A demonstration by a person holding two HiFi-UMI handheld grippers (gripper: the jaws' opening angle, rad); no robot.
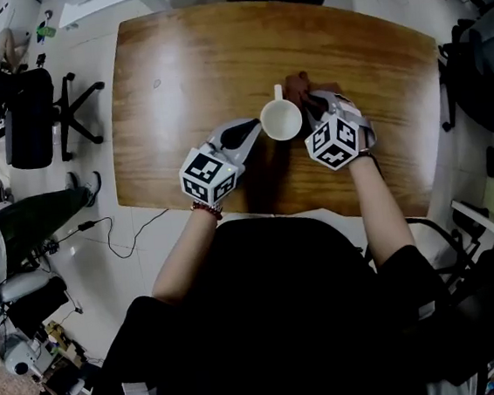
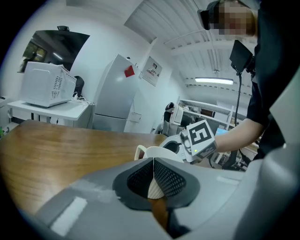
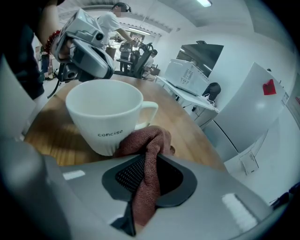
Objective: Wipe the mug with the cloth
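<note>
A white mug (image 1: 281,120) stands on the wooden table (image 1: 189,67), handle pointing away from me. My left gripper (image 1: 253,131) reaches it from the left and is shut on the mug's rim wall; in the left gripper view the mug (image 2: 158,151) shows just beyond the closed pads (image 2: 166,180). My right gripper (image 1: 313,112) is at the mug's right side, shut on a reddish-brown cloth (image 3: 146,146). The bunched cloth presses against the lower side of the mug (image 3: 104,115), next to the handle. The cloth (image 1: 302,85) also peeks out behind the mug.
Black office chairs (image 1: 35,118) and a seated person's legs (image 1: 30,217) are left of the table, with a cable on the floor. A microwave (image 2: 47,85) and a white fridge (image 2: 112,98) stand beyond the table's far end.
</note>
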